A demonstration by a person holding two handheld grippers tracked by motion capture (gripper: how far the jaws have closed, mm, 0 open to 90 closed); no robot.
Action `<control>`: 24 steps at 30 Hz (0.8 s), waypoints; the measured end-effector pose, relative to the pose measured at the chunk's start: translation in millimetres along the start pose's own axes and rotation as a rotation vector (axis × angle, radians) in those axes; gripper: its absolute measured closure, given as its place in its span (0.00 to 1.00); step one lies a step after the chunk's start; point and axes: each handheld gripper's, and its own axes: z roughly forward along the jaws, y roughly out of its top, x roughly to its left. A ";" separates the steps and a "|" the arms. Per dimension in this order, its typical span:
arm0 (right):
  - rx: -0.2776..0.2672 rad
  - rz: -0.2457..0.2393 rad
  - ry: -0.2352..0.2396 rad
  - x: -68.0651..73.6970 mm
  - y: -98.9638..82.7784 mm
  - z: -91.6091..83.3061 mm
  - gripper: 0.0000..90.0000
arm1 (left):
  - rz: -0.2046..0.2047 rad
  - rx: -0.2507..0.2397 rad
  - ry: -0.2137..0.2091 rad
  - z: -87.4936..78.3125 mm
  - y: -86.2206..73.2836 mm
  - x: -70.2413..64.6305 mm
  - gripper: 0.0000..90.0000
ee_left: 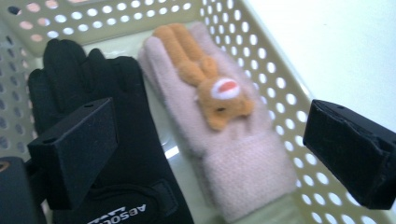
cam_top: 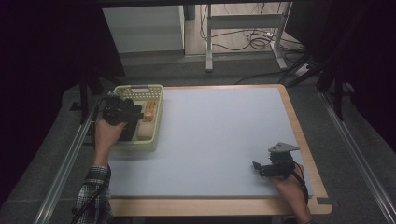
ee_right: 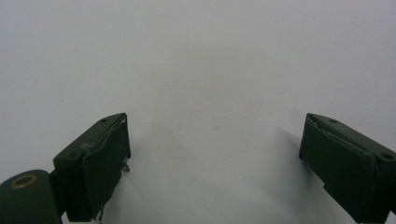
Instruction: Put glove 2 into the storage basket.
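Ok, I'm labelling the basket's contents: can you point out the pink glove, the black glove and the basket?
pink glove (ee_left: 252,163): left gripper view, on its ribbed cuff.
black glove (ee_left: 135,154): left gripper view, on its palm.
basket (ee_left: 275,84): left gripper view, on its perforated side wall.

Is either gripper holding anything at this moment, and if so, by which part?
Nothing is held. The left gripper hangs open over the basket, above the pink glove and black glove. The right gripper is open over the bare table.

The black glove (ee_left: 116,154) is cut off at the lower edge, its white lettering incomplete; the pink glove (ee_left: 224,140) is blurred.
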 end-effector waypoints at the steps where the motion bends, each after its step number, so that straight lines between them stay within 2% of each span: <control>1: 0.000 0.000 0.000 0.0 0.0 0.0 0.09 | 0.009 -0.004 -0.001 -0.3 -0.7 -2.0 0.04; 7: 0.000 0.000 0.000 0.0 0.0 0.0 0.09 | 0.055 -0.013 -0.007 -1.7 -3.8 -13.0 0.03; 17: 0.000 0.001 0.000 0.1 0.1 0.0 0.09 | 0.116 -0.032 -0.062 -1.7 -7.0 -36.3 0.02; 21: 0.000 0.001 -0.001 0.1 0.1 -0.1 0.09 | 0.149 -0.042 -0.094 -1.3 -7.5 -53.9 0.02; 22: 0.000 0.001 -0.001 0.1 0.1 -0.1 0.09 | 0.149 -0.042 -0.094 -1.3 -7.5 -53.9 0.02; 24: 0.000 0.001 -0.001 0.1 0.1 -0.1 0.09 | 0.175 -0.050 -0.116 -1.3 -8.2 -65.5 0.02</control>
